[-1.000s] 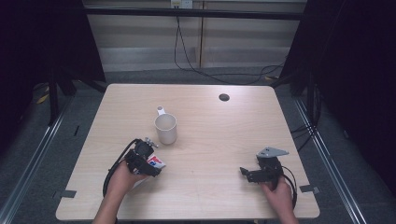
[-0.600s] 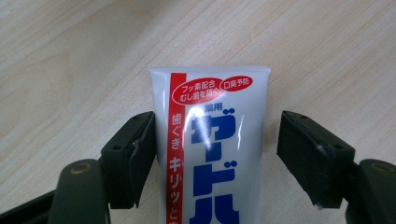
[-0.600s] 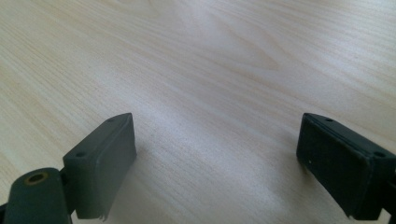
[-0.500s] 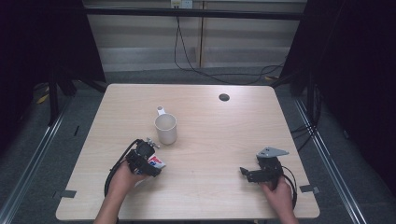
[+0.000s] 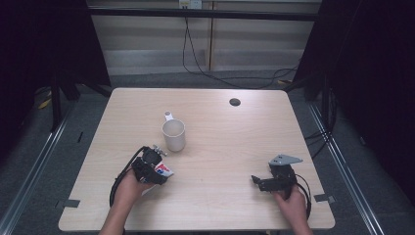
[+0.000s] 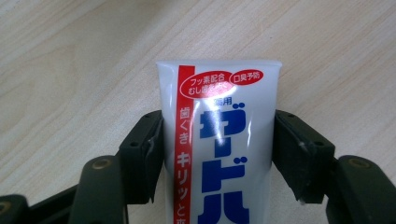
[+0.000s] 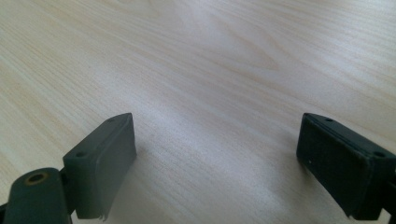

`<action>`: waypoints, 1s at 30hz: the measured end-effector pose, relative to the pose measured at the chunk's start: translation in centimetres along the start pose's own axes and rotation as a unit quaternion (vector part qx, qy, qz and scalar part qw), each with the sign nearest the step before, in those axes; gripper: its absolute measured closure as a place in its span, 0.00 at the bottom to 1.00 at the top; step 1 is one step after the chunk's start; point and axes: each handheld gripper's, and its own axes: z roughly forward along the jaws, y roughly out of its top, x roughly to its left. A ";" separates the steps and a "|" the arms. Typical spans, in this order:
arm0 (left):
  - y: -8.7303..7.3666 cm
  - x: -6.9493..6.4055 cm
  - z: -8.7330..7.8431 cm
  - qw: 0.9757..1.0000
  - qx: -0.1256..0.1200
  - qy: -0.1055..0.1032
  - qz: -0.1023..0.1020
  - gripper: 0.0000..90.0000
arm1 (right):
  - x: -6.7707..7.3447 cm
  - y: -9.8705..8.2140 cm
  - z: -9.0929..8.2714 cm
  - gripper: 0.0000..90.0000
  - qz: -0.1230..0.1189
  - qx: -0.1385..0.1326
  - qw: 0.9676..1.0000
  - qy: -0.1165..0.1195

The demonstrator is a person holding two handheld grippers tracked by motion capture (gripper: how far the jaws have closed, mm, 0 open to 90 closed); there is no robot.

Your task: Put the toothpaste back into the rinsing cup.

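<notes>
A white toothpaste tube (image 6: pixel 219 93) with red and blue print lies flat on the wooden table (image 5: pixel 220 147), crimped end pointing away. My left gripper (image 6: pixel 217 140) straddles it. Its jaws have just been closing and both pads (image 6: pixel 149 154) now touch the tube's sides. In the high view this left gripper (image 5: pixel 159 172) sits at the front left with the tube (image 5: pixel 165 171) in it. My right gripper (image 5: pixel 256 182) rests at the front right, pointing left. In its own view the right gripper (image 7: pixel 219 140) stands open over bare wood.
A beige mug (image 5: pixel 173 135) stands upright just behind the left gripper, handle toward the back. A small dark round hole (image 5: pixel 235 102) marks the table's far side. Cables trail from both grippers. Dark floor and rails surround the table.
</notes>
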 end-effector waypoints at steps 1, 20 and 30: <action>0.0 -0.1 0.0 1.000 -0.001 0.005 0.001 0.45 | 0.0 0.0 0.0 0.13 0.000 0.000 1.000 0.000; 0.0 0.4 -2.5 0.999 -0.039 -0.002 -0.021 0.71 | 0.0 0.0 0.0 0.13 0.000 0.000 1.000 0.000; -0.3 0.9 -4.1 0.997 -0.072 -0.015 -0.034 0.73 | 0.0 0.0 0.0 0.13 0.000 0.000 1.000 0.000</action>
